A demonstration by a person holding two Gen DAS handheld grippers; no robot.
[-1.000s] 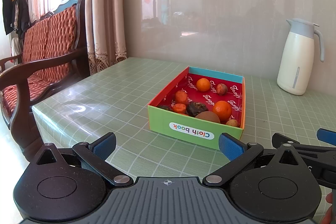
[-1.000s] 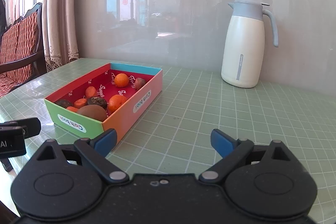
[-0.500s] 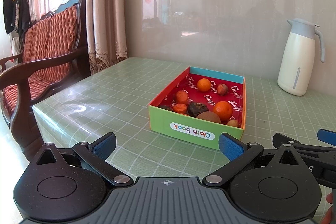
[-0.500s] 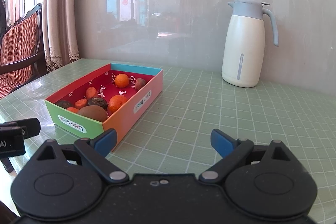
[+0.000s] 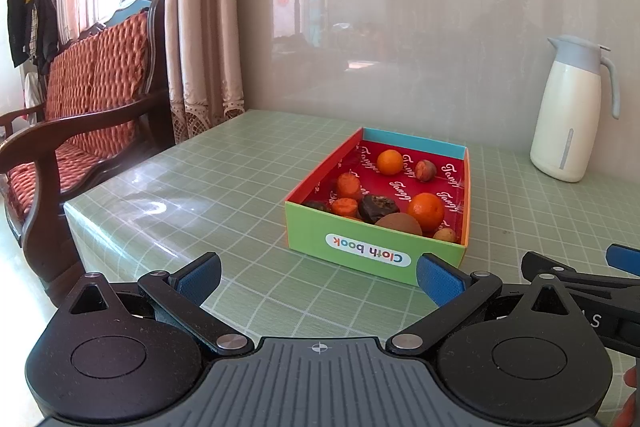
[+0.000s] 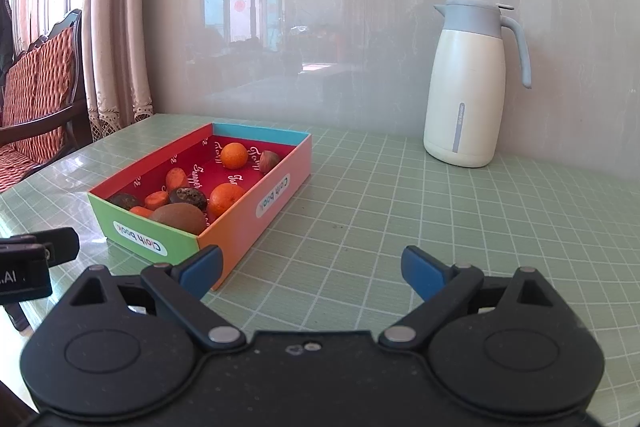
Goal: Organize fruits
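Observation:
A colourful cardboard box [image 5: 372, 247] marked "Cloth book" sits on the green checked table [image 5: 200, 179]. Several fruits lie inside it: two oranges [image 5: 427, 211], reddish pieces [image 5: 347, 187], a dark wrinkled fruit [image 5: 378, 206] and a brown kiwi [image 5: 399, 225]. My left gripper [image 5: 320, 275] hovers open just in front of the box, empty. In the right wrist view the box [image 6: 248, 203] lies ahead to the left, with the kiwi [image 6: 178, 218] at its near end. My right gripper [image 6: 310, 267] is open and empty, its left fingertip beside the box's near corner.
A white thermos jug [image 6: 468, 87] with a grey-blue lid stands at the back right against the glossy wall. A wooden armchair [image 5: 80, 115] with a red cushion stands left of the table edge. Curtains [image 5: 200, 19] hang behind it.
Both grippers have barely moved and stay open; the box drifts very slightly in each view.

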